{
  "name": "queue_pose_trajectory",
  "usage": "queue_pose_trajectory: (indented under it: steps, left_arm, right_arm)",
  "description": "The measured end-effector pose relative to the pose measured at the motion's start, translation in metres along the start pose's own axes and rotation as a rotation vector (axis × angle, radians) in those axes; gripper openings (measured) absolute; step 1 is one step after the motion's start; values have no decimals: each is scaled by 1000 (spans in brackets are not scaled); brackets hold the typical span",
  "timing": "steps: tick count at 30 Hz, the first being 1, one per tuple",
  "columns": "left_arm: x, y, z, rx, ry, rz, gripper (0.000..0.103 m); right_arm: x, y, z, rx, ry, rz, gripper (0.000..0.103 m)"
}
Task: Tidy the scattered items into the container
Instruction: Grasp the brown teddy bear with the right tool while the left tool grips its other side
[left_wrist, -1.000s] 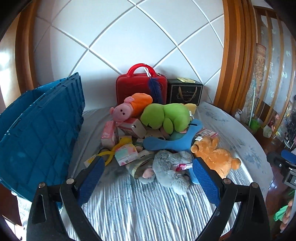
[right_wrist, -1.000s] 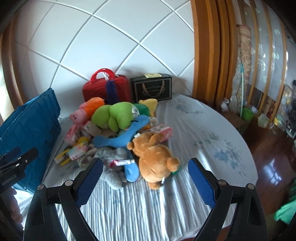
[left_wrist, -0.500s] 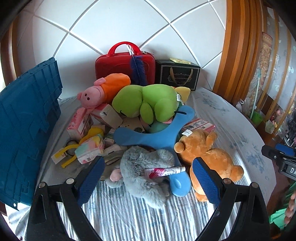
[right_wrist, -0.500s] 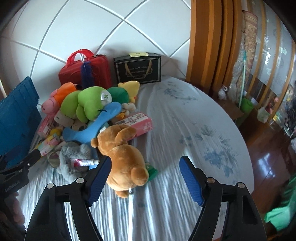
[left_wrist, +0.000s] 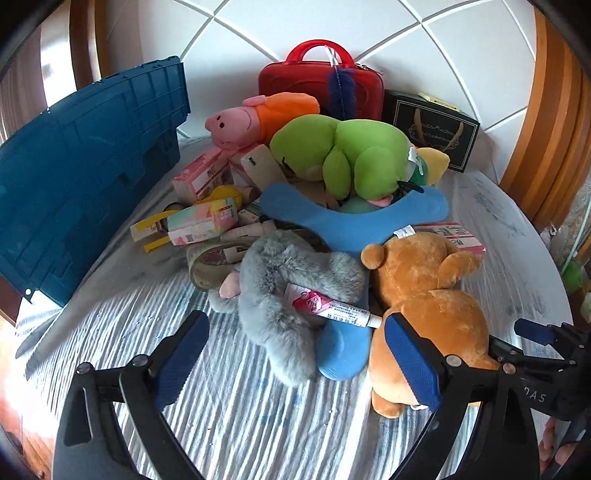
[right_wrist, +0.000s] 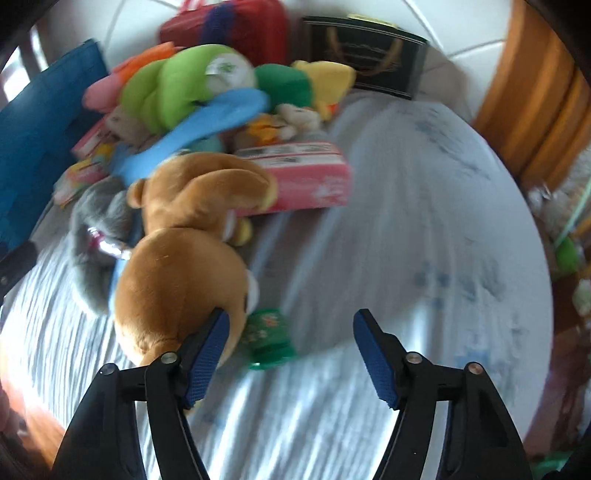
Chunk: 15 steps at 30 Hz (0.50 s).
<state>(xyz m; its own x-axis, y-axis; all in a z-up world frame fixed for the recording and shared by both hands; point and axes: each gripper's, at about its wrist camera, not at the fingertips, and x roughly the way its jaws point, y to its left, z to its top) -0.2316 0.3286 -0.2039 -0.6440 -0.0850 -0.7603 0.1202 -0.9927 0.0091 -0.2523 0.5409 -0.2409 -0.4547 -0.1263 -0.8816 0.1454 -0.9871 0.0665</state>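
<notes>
A home bedroom: plush toys (left_wrist: 354, 155) heaped on a striped bedsheet (left_wrist: 236, 413) against a padded headboard (left_wrist: 461, 48).

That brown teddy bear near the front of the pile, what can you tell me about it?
The brown teddy bear is soft, golden-brown plush with round ears. It lies flat on the striped bed sheet at the near right edge of the toy pile. The grey plush and the blue boomerang-shaped toy press against its side, and a pink box sits behind it. The right gripper, jaws open, has one jaw against it.
</notes>
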Motion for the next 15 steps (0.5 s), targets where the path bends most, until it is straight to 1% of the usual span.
queue_pose_trajectory:
  steps: [3,6,9,10,12,15]
  left_arm:
    - [-5,15,-2,-7,-13,22,97]
    - [-8,30,-2,-31,-16,27,97]
    - [-11,35,-5,-38,-15,16,97]
    - [-12,33,-7,-39,-14,10,97]
    - [-15,25,-10,-41,-18,8,97]
    - [-18,6,-21,-74,-18,27,97]
  right_arm:
    - [-3,26,1,-21,-14,131,70]
    - [0,56,-1,-42,-14,204,70]
    - [1,76,0,-24,-8,314,73]
    - [2,81,0,-27,-1,328,73]
    - [-3,85,-3,-53,-21,312,74]
    - [-6,68,-7,-79,-24,302,74]
